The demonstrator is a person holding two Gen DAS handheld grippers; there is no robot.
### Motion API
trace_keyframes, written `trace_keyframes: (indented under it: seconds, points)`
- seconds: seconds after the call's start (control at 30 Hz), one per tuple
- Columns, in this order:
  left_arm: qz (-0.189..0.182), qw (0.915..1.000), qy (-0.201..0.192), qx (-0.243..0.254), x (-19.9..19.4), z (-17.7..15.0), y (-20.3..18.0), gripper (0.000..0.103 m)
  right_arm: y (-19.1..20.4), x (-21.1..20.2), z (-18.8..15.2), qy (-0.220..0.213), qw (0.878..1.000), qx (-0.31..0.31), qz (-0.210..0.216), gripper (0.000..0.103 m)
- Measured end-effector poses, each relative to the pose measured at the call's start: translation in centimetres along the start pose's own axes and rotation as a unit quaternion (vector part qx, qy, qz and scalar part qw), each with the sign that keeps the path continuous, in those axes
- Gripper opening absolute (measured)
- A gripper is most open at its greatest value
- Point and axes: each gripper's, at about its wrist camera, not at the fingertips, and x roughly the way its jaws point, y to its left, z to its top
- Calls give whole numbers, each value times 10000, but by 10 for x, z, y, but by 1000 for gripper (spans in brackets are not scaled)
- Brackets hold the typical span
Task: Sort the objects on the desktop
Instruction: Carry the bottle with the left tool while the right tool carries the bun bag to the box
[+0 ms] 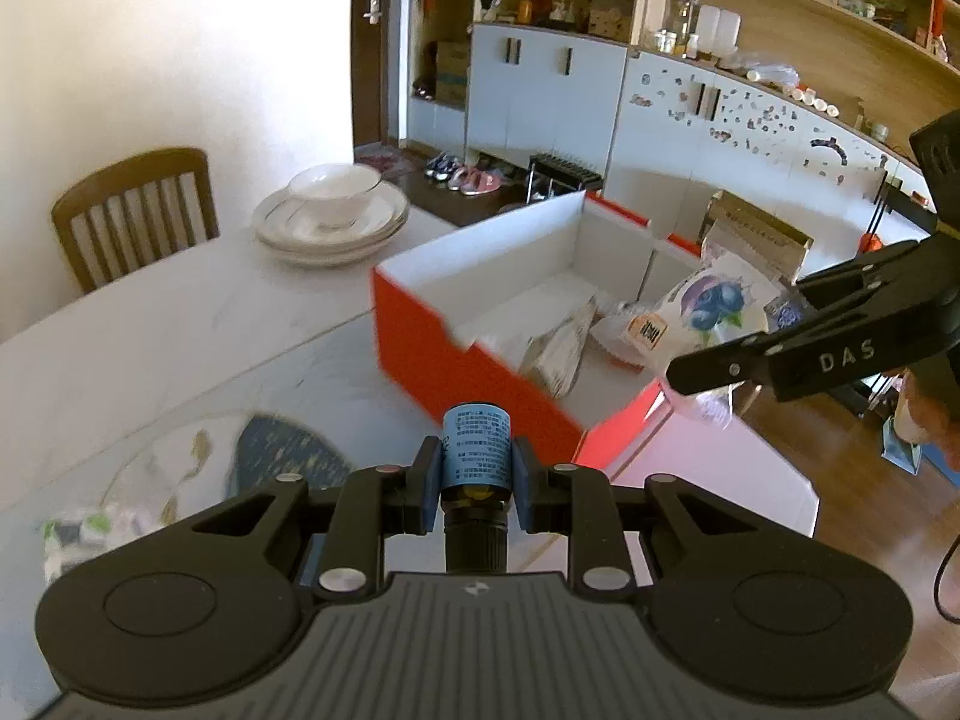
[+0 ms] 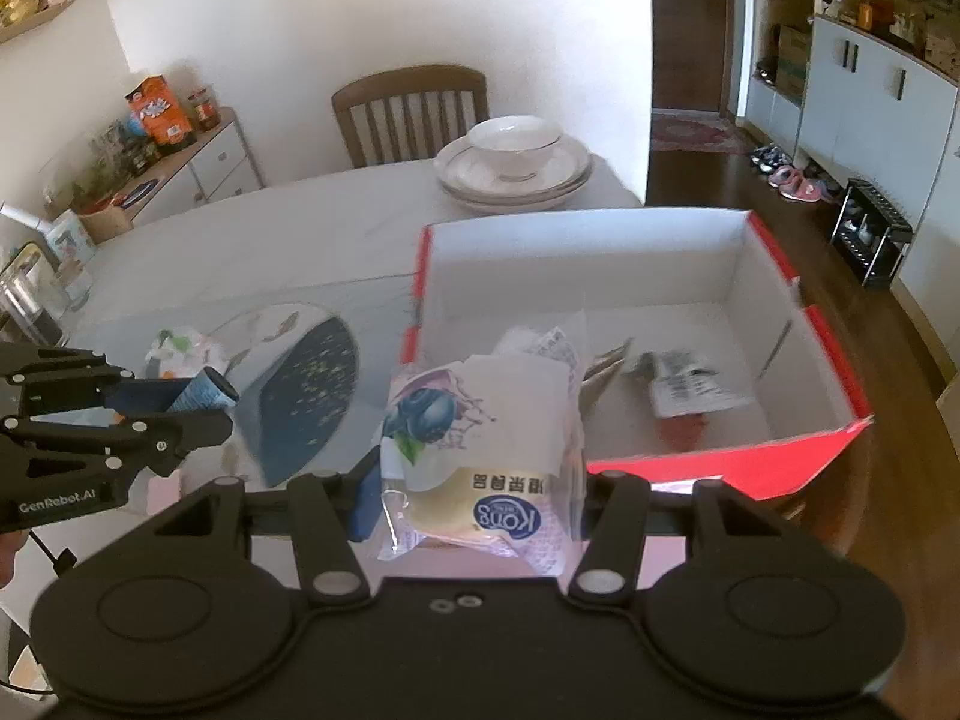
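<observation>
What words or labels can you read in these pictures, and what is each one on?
"DAS": right gripper finger.
"GenRobot.AI": left gripper body.
"Kong", upside down: blueberry snack packet.
Blue bottle label, the packet's Chinese characters, and the orange carton: too blurred or small to read.

The box sits on the bench toward its right edge, with packets lying inside. Behind it, a bowl rests on stacked plates, and a chair stands behind the bench. Left of the box lies a mat, with what may be a crumpled wrapper at its left.
</observation>
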Motion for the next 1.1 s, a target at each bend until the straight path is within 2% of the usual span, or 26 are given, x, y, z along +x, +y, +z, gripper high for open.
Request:
trace_keyframes:
  seconds: [0.33, 0.63, 1.1]
  points:
    - [-88, 9998, -57, 186, 43, 42, -31, 23, -55, 2, 14, -99, 9998, 29, -153, 54]
    - [-60, 9995, 112, 280, 89, 73, -47, 23, -95, 14, 28, -82, 9996, 71, -257, 54]
    - [29, 9982, 413, 445, 163, 110, -55, 23, -125, 69, 55, 143, 9989, -173, -416, 54]
